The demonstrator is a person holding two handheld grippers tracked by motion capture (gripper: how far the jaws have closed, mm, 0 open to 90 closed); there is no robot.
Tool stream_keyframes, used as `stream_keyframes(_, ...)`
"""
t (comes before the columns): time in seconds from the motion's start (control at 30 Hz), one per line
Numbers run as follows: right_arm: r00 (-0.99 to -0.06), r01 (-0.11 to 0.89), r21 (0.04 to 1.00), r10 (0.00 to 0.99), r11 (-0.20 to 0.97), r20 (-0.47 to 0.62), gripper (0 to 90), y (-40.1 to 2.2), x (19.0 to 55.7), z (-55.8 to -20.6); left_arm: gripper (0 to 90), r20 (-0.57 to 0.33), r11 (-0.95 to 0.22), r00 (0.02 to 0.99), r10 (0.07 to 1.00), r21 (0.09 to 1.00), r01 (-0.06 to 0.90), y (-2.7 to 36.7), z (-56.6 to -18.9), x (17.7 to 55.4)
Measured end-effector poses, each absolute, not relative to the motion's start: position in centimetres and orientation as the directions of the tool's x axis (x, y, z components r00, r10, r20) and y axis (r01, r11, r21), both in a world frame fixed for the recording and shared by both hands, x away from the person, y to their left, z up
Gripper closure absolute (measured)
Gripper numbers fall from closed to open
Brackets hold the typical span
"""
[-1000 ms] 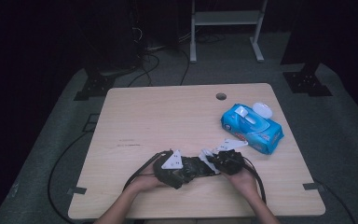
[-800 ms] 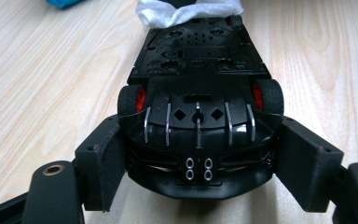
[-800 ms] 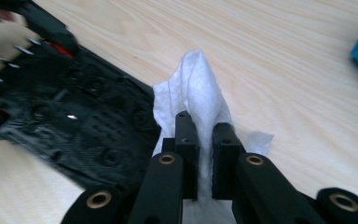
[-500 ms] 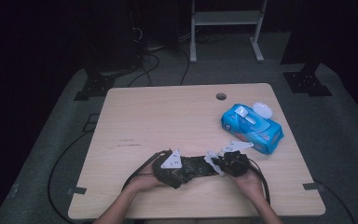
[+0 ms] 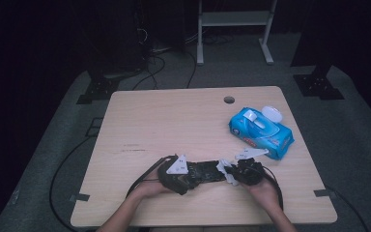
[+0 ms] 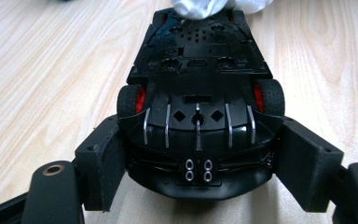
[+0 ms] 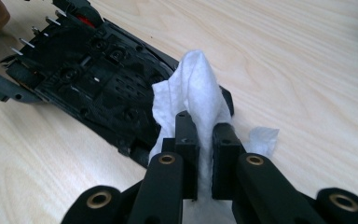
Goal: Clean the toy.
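Observation:
A black toy car (image 6: pixel 198 88) lies upside down on the wooden table (image 5: pixel 174 121), its red wheel hubs showing. My left gripper (image 6: pixel 200 140) is shut on the car's end, one pad against each side. In the high view the left gripper (image 5: pixel 192 175) and the right gripper (image 5: pixel 231 172) face each other near the table's front edge, with the car (image 5: pixel 205 171) between them. My right gripper (image 7: pixel 205 128) is shut on a crumpled white wipe (image 7: pixel 196 84), which rests against the car's (image 7: pixel 98 70) other end.
A blue pack of wipes (image 5: pixel 261 129) with its white lid (image 5: pixel 272 114) flipped up lies at the right of the table. A cable hole (image 5: pixel 229 100) sits near the far edge. Black cables trail off the front edge. A white frame (image 5: pixel 232 19) stands behind the table.
My right gripper with the wipe has shifted slightly at the car's end. The left gripper and the car have stayed where they were.

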State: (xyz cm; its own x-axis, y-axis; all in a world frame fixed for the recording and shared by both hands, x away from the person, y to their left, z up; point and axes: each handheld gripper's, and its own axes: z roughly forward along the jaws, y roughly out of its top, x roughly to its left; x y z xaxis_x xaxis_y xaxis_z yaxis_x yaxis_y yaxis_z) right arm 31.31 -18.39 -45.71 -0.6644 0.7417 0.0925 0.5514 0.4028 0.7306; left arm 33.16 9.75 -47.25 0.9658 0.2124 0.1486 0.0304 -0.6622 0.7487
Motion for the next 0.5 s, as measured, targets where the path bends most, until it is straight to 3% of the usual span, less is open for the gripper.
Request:
stream_keyframes(0.17, -0.697, 0.518, 0.732, 0.714, 0.442, 0.062, 83.7, -17.6, 30.5, -45.5, 24.4, 0.145, -0.664, 0.967, 0.211, 0.747, 0.033, 9.8, -47.3, 33.2)
stream_keyframes(0.37, -0.618, 0.593, 0.698, 0.782, 0.401, 0.075, 83.7, -19.7, 31.7, -46.1, 24.4, 0.142, -0.659, 0.966, 0.216, 0.751, 0.037, 9.7, -47.3, 33.2)
stream_keyframes(0.5, -0.644, 0.579, 0.719, 0.756, 0.385, 0.114, 83.7, -19.1, 31.1, -45.7, 24.4, 0.138, -0.659, 0.967, 0.216, 0.751, 0.04, 9.7, -47.3, 33.3)
